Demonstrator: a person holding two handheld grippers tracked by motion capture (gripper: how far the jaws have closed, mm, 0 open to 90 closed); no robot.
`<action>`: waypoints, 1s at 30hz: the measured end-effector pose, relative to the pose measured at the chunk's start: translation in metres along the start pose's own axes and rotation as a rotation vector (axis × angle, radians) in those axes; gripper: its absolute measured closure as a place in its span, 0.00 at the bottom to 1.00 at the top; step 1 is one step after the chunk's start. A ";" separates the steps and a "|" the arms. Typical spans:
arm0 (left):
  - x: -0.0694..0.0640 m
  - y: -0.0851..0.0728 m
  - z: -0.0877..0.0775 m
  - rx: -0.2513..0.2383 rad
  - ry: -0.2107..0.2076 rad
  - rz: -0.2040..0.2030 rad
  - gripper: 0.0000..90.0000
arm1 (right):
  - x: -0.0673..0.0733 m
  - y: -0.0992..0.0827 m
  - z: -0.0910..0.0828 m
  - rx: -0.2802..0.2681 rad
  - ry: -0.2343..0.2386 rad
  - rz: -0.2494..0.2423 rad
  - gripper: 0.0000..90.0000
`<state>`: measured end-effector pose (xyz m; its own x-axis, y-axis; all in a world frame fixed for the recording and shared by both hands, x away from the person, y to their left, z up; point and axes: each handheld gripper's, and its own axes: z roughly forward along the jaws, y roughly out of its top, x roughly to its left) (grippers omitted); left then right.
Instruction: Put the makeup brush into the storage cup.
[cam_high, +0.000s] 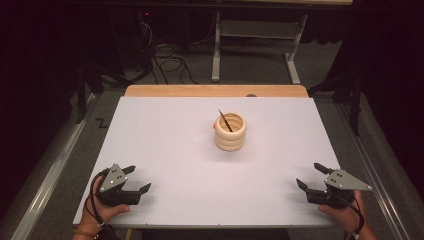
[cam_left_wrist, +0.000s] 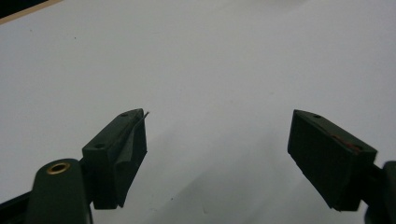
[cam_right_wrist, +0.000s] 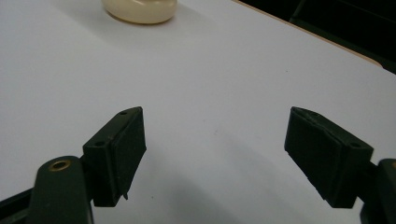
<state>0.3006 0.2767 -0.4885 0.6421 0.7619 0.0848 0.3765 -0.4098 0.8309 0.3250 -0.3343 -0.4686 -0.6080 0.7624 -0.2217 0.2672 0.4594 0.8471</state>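
Cream-coloured rings (cam_high: 230, 131) sit stacked in a short tower a little beyond the middle of the white table (cam_high: 165, 150), with a thin dark stick (cam_high: 225, 120) leaning inside the hollow, its upper end tilted toward the far left and poking above the rim. Both tools rest at the near edge, well apart from the stack: the left gripper (cam_high: 137, 179) at the near left corner, the right gripper (cam_high: 311, 175) at the near right, each held in a hand with its jaws spread wide and nothing between them. From either one the stack lies forward and inward — up and to the right for the left hand, up and to the left for the right. As far as the high view tells, the right gripper is slightly nearer, since the stack sits a touch right of centre, though the margin is small. The stick's long axis runs steeply, near upright, so I judge that a pinch on it would have to come from above rather than from the side. The right gripper view catches the base of the lowest ring (cam_right_wrist: 140, 10) at its top edge, ahead and left of its open jaws; the left gripper view looks across bare white surface, its own jaws equally parted.
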 end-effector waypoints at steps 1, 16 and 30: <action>0.000 0.000 0.000 0.001 0.000 0.000 0.23 | 0.000 -0.001 -0.001 -0.001 -0.004 0.011 0.24; -0.001 0.000 -0.002 -0.013 -0.007 0.002 0.22 | -0.009 -0.016 -0.015 -0.044 -0.028 0.103 0.25; 0.000 0.000 -0.005 -0.026 -0.008 0.006 0.22 | -0.008 -0.017 -0.018 -0.051 -0.033 0.120 0.25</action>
<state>0.2969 0.2790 -0.4856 0.6498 0.7552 0.0859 0.3546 -0.4012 0.8445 0.3115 -0.3561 -0.4724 -0.5485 0.8256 -0.1324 0.2979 0.3408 0.8917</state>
